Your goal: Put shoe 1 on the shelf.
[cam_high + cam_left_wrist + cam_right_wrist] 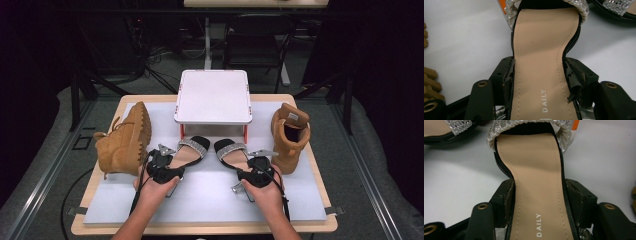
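beige insoles mark a pair of black heeled sandals with glittery silver straps.

high view: a person's hands hold the left gripper [167, 167] and the right gripper [256, 170] over a white mat [210, 200] on a wooden table [100, 170]. each gripper clasps one sandal at its waist, toes pointing toward a small white raised shelf [213, 96], likely their destination. a tan boot [125, 142] lies on its side at far left; its mate [289, 135] stands at far right.

left gripper view: the jaws stand fairly wide, pads pressed against both edges of the left sandal [544, 62], gripping its narrowest part, probably for a secure carry.

right gripper view: the same hold, jaws clamped on the edges of the right sandal [536, 182], the other sandal's strap at upper left.
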{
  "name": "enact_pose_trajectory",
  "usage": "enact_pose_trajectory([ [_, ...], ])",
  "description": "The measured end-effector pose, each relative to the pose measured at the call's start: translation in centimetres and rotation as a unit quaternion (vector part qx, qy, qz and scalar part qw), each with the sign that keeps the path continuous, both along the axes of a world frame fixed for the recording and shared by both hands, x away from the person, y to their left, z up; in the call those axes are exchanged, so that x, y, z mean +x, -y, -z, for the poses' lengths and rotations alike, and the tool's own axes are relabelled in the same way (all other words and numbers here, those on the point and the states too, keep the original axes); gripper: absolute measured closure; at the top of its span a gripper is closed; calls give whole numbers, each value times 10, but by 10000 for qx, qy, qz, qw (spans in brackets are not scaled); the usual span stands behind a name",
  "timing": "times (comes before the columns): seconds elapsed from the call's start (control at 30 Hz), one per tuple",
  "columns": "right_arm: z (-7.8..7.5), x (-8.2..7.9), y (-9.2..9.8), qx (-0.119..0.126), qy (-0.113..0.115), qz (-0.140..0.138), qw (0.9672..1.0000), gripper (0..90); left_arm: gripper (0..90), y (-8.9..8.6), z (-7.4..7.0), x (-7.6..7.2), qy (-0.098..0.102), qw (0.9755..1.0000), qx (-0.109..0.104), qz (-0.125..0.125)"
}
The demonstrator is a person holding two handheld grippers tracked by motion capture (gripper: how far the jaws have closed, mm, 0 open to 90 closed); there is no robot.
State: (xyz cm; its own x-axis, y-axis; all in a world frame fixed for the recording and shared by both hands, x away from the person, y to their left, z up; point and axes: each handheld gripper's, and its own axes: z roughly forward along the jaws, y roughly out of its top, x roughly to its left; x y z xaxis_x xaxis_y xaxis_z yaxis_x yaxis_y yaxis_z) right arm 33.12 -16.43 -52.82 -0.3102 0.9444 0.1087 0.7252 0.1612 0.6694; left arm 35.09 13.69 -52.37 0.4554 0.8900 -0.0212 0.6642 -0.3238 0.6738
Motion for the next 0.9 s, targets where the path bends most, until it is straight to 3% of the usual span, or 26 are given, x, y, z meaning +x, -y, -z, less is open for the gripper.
enact_pose_trajectory([
  [0.27,1,18,-7,70,-8,136,9999,420,421,8,4,14,-35,9999,10,-145],
  [0.47,1,30,-15,59,27,226,9997,420,421,13,8,18,65,9995,90,-301],
  [0.53,1,33,-18,18,-10,240,9997,420,421,14,8,19,61,9993,29,-375],
  [0.9,4,28,-21,-36,91,339,9994,416,420,22,10,16,107,9988,38,-483],
])
